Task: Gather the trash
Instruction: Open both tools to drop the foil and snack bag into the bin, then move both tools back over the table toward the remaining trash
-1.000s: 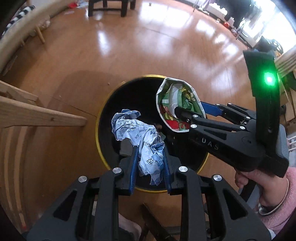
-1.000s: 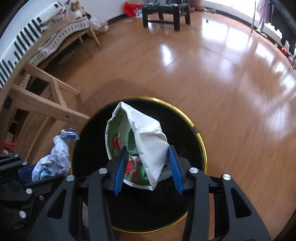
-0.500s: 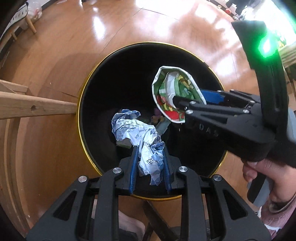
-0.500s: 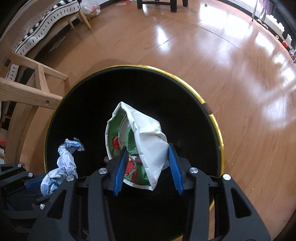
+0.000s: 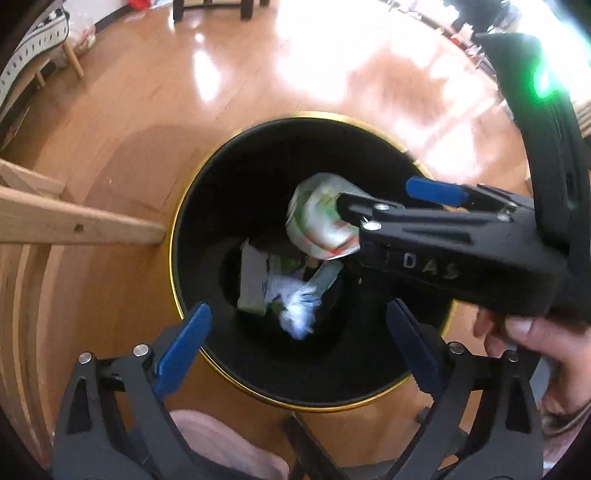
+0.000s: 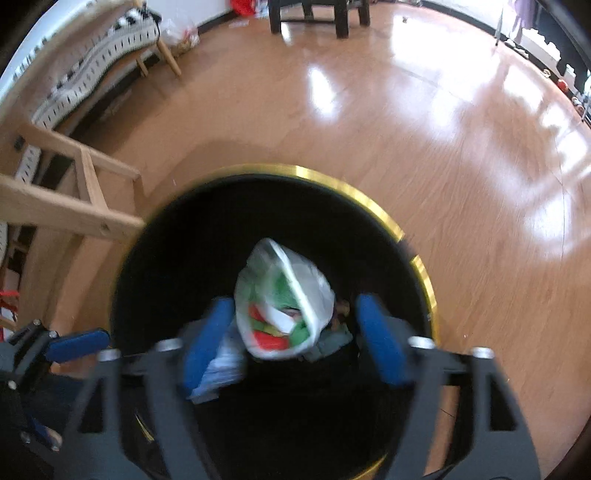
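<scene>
two wrist cameras are looking steeply down into a round black bin (image 5: 207,206) with a gold rim, standing on a glossy wood floor (image 5: 258,74).

in the left wrist view, the left gripper (image 5: 299,332) is sitting over the bin's 6 o'clock edge, its blue pads spread wide; its jaws have just been opening and nothing is between them. a blurred blue-and-white wad (image 5: 295,306) is lying apart from the pads, down inside the bin near its centre, among cardboard and other scraps (image 5: 255,280). the right gripper (image 5: 399,203) is reaching in from 3 o'clock, held by a hand (image 5: 532,347) at 4 o'clock, with a green light glowing on its upright mount. at its tip, toward the bin's centre, a crumpled white wrapper (image 5: 317,221) with green and red print is showing, blurred.

in the right wrist view, the right gripper (image 6: 295,332) is hanging over the bin (image 6: 369,229), its blue pads standing well apart; its jaws have just been opening. the wrapper (image 6: 284,306) is between them but touching neither pad, inside the bin's mouth. the wad (image 6: 221,365) is showing just behind the pad at 7 o'clock, blurred. the left gripper's blue pad (image 6: 77,343) is poking in at 8 o'clock.

a pale wooden frame (image 6: 66,214) is meeting the bin's rim at 10 o'clock. a striped bench (image 6: 92,62) is at 11 o'clock, and a dark stool (image 6: 317,14) at 12 o'clock.
</scene>
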A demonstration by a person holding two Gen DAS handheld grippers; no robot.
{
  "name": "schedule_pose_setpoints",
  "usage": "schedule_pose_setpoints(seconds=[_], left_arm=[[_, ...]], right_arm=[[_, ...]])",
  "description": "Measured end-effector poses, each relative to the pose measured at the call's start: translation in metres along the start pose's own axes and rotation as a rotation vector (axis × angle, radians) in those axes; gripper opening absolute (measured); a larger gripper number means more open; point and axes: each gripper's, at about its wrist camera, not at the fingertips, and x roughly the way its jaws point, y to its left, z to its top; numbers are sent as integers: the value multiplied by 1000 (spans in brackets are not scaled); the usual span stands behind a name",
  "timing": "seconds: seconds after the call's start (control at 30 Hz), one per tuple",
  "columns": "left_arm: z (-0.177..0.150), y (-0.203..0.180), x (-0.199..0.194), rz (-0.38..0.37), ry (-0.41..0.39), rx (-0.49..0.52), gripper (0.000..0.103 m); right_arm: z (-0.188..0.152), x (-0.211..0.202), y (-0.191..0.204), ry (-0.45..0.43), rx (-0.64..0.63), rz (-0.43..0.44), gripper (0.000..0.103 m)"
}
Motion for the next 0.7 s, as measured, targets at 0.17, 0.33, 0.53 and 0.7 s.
schedule_pose_setpoints(seconds=[0.17,0.33,0.53,0.7], left_arm=[[-2,0,-48,21,-129,-21,96],[-6,0,-171,91,-453,-17,96],[-69,89,-306,268,-663,-254,96],[-178,216,-375,576,-629,-674,96]], right_arm=[[12,-60,-3,-199,19,-41,96],[38,-118,11,-369,-7,-158,97],[68,-153,50,-403,101,-9,97],[85,-136,164,-317,-51,99,97]])
